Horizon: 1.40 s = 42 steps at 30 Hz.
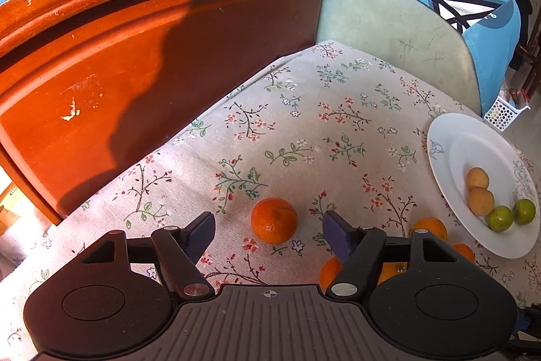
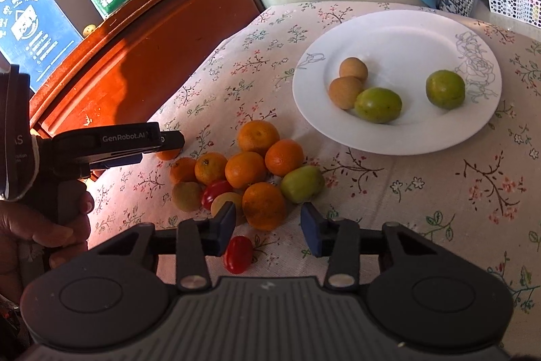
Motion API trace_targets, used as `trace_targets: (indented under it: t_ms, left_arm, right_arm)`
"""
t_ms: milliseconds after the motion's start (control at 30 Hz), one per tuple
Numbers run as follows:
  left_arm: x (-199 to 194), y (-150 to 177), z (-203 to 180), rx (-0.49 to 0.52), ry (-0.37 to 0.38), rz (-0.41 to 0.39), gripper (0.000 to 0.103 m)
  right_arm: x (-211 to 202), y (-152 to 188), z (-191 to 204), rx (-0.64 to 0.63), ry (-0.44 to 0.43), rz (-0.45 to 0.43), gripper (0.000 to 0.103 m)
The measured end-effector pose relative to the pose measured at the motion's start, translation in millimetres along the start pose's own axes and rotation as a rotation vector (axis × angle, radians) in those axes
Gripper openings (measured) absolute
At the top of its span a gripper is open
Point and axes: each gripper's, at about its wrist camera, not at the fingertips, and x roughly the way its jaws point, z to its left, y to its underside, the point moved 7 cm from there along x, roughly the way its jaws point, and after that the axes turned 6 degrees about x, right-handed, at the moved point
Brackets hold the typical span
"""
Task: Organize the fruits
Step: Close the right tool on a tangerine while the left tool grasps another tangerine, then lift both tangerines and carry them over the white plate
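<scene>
The tabletop (image 2: 422,192), under its flowered cloth, carries everything; a red-brown wooden cabinet (image 1: 169,56) stands beyond the jaws on the left. The white plate (image 2: 399,137) lies ahead and to the right of the right-hand jaws, already holding two brown longans (image 2: 345,92) and two green fruits (image 2: 377,105). Just ahead of those same jaws sits the loose heap of mandarins (image 2: 246,169), with another green fruit and a red cherry tomato among them.

The left gripper (image 1: 268,227) hangs over a lone mandarin (image 1: 274,220); the fruit sits between its jaws, which stand apart from the peel on both sides, so nothing is gripped. The right gripper (image 2: 267,229) is likewise part-way apart and empty, with one mandarin (image 2: 263,206) just ahead of the gap and a second cherry tomato (image 2: 238,254) low inside it, close to the left pad.

By my reckoning both hands are at the picking stage. For the left, the fruit is well centred, so it wants only a bit more lowering, then a soft close at the widest part. The right should settle on one target: as it stands, closing could nudge the tomato sideways or clip the mandarin and make the heap roll.
</scene>
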Motion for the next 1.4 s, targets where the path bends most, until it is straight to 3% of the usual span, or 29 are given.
trace_targets:
  t_ms: [133,300,433,967,1400]
  left_arm:
    - [6.7,1.8,0.7,-0.016,0.013,0.011,0.04]
    - [8.0,2.1,0.4,-0.022,0.014,0.004,0.038]
    - [8.0,2.3,-2.5,-0.007,0.017,0.001,0.03]
    - [-21.5,-14.3,-5.7,-0.05,0.052,-0.081,0.029]
    - [-50.2,-39.2,-54.4,0.01,0.153,-0.16,0.029]
  right_arm:
    - [1.4,1.1,1.6,0.013,-0.015,0.005,0.031]
    - [1.8,1.0,0.9,0.017,-0.015,0.008,0.03]
    - [1.1,0.9,1.1,0.008,-0.013,0.005,0.029]
    - [-15.9,-11.7,7.7,0.003,-0.049,-0.04,0.029]
    - [-34.2,-32.9,-3.8,0.062,-0.047,-0.109,0.029]
